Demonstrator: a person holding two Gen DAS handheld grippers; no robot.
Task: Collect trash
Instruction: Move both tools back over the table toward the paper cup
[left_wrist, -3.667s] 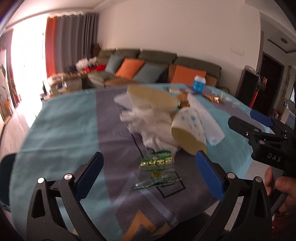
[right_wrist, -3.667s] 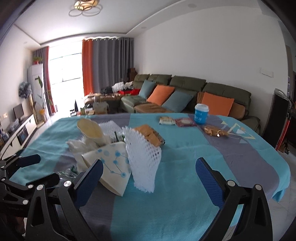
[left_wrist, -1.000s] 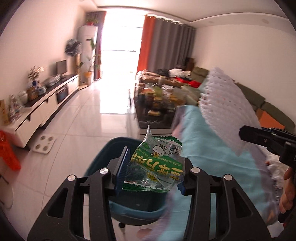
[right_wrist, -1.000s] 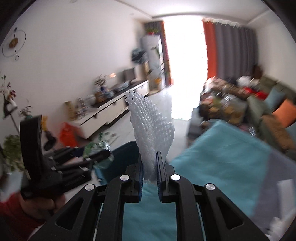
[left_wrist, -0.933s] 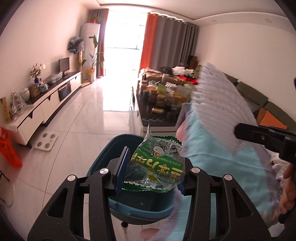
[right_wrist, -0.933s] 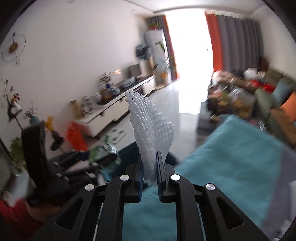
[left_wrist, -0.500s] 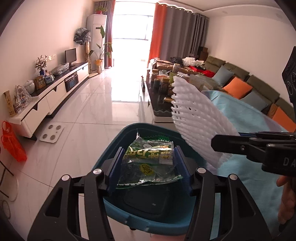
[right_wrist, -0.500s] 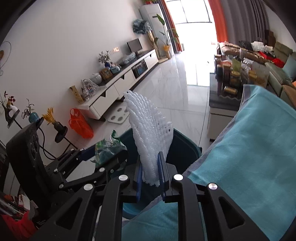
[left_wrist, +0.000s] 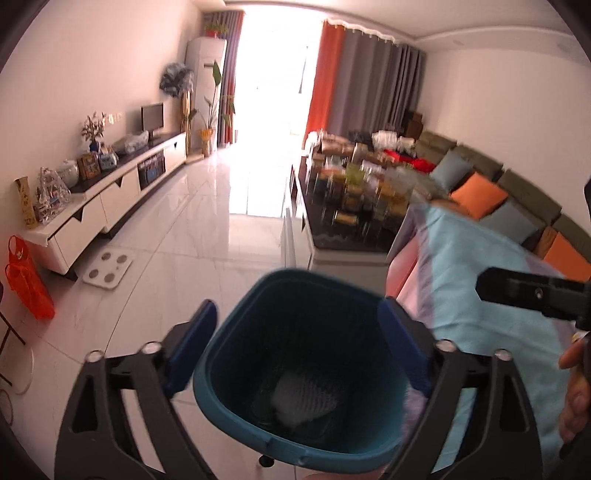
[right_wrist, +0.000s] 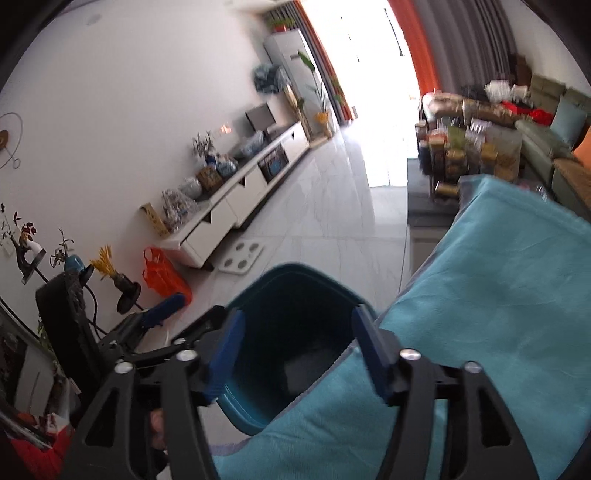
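A teal trash bin (left_wrist: 295, 373) stands on the floor beside the table. White foam netting (left_wrist: 303, 400) lies at its bottom. My left gripper (left_wrist: 299, 347) is open and empty right above the bin. My right gripper (right_wrist: 299, 350) is open and empty over the table edge, with the bin (right_wrist: 284, 339) seen between its fingers. The right gripper also shows in the left wrist view (left_wrist: 535, 295), and the left gripper in the right wrist view (right_wrist: 162, 314).
The table with the teal cloth (right_wrist: 498, 295) is on the right. A white TV cabinet (left_wrist: 107, 206) runs along the left wall. An orange bag (left_wrist: 27, 284) and a white scale (left_wrist: 107, 267) lie on the tiled floor. A cluttered coffee table (left_wrist: 354, 206) and sofa stand beyond.
Both grippers have opened. The green snack wrapper left my left gripper and the white foam netting left my right gripper; the netting now lies in the bin.
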